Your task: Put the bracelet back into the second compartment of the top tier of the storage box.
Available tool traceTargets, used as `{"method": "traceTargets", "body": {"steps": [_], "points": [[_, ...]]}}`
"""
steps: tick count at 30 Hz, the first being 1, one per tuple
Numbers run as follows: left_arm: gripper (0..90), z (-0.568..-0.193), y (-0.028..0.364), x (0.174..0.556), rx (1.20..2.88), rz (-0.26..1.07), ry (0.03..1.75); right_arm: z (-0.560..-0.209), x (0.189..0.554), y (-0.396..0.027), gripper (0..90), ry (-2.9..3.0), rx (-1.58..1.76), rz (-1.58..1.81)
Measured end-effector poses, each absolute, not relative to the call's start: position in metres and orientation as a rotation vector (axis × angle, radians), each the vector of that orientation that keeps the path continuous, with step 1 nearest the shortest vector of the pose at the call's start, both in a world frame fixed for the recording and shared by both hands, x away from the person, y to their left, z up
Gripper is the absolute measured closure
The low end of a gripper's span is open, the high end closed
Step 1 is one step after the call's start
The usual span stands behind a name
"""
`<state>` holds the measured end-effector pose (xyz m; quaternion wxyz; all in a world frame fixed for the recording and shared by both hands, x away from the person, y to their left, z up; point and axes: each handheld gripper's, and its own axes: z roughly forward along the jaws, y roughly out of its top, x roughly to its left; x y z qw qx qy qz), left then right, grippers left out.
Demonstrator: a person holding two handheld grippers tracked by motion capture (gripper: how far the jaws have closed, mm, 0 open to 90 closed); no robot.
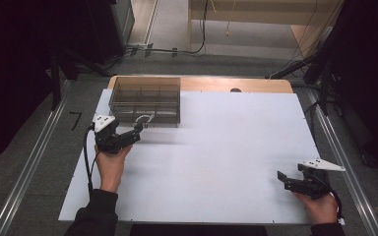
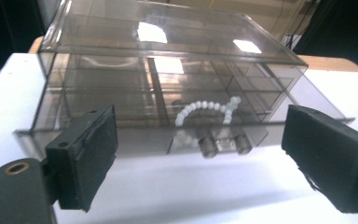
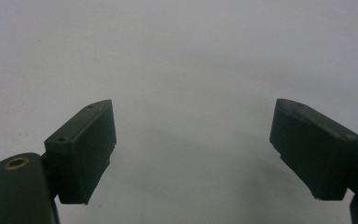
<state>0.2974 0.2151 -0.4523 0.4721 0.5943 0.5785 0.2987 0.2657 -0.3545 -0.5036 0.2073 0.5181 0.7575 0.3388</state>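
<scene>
White table top spans the work area; both grippers sit over it, well apart.

Smoked clear organiser box with inner dividers stands at the far left part of the table. In the left gripper view the box lies directly ahead of the jaws, its front wall facing them, two small round knobs low on that wall, ahead of the gap and nearer the right jaw.

Left gripper is held in the person's left hand, aimed at the box front, jaws spread wide and holding nothing. In its own view the left gripper has bare table between its jaws.

Right gripper is in the right hand near the table's near right corner, well away from the box. In its own view the right gripper has its jaws released, wide apart, with plain table between and beyond them.

White bead string forms an arch at the box front, just above the knobs, ahead of the left jaws' gap. Whether it lies inside or against the wall, cannot tell. From the high view the bead string sits just beyond the left jaw tips.
</scene>
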Motion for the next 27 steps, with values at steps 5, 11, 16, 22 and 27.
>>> {"method": "traceTargets", "body": {"steps": [5, 11, 16, 22, 27], "points": [[7.3, -0.455, 0.216, 0.286, 1.482, 0.728, 1.413, -0.501, 0.264, -0.354, 13.1, 2.095, 1.422, 0.969], [6.9, -0.458, 0.223, 0.274, 1.484, 0.722, 1.416, -0.5, 0.263, -0.354, 13.1, 2.091, 1.415, 0.971], [6.1, -0.463, 0.231, 0.261, 1.493, 0.725, 1.427, -0.499, 0.262, -0.354, 13.1, 2.089, 1.412, 0.975], [6.3, -0.465, 0.235, 0.249, 1.487, 0.743, 1.42, -0.499, 0.262, -0.353, 13.1, 2.09, 1.405, 0.975], [6.3, -0.465, 0.237, 0.24, 1.489, 0.746, 1.416, -0.499, 0.262, -0.354, 13.1, 2.089, 1.408, 0.973]]}}
